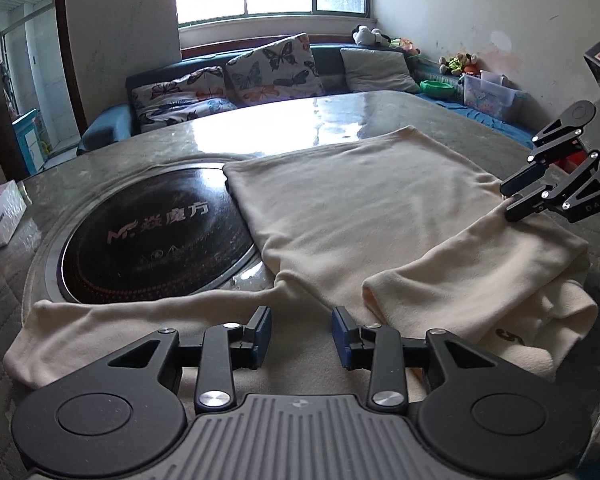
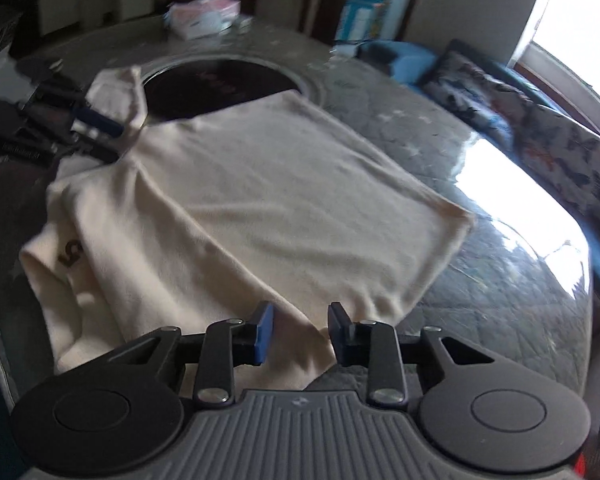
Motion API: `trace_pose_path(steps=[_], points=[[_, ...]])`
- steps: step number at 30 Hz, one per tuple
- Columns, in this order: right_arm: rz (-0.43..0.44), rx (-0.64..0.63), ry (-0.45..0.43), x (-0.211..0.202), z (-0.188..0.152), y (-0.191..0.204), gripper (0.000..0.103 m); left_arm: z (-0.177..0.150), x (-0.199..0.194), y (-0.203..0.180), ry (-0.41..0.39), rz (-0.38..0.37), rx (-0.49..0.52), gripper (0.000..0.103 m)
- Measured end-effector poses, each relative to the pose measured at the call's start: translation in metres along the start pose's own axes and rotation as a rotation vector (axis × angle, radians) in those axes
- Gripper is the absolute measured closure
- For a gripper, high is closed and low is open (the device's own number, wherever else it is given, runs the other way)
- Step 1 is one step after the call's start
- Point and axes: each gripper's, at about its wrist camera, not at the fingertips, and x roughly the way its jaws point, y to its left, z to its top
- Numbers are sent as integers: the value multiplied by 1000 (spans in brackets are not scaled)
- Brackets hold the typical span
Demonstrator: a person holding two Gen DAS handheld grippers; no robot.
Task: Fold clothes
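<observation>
A cream T-shirt lies spread on the glossy table. One sleeve stretches out to the left. The other sleeve is folded over the body, beside a dark print. My left gripper hovers open over the shirt's near edge, nothing between its blue pads. My right gripper touches the fold at the shirt's right side. In the blurred right wrist view the right gripper is open just above a corner of the shirt. The left gripper sits by the far sleeve.
A black round hob is set into the table and the shirt partly covers it. A tissue box stands at the table's left edge. Behind the table is a sofa with butterfly cushions.
</observation>
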Motion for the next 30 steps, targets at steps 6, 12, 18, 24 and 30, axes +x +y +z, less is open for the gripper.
trace_pose_path(steps=[6,12,18,24,30], points=[[37,-29,46,6,5,-12,98,0,0,2,2,9,-5,60],[-33,7,45,-12,-4,-25,99,0,0,3,2,14,-3,57],[-35,126,-28,-15,-15,-27,92,11,-14,-5,-47,18,13,57],[-60,209,-87,-34,-26,-16,90,23,-21,-46,-105,-124,62,58],[-122,278,-111,-24,-48,8,87,18,3,-82,-73,-216,113,58]])
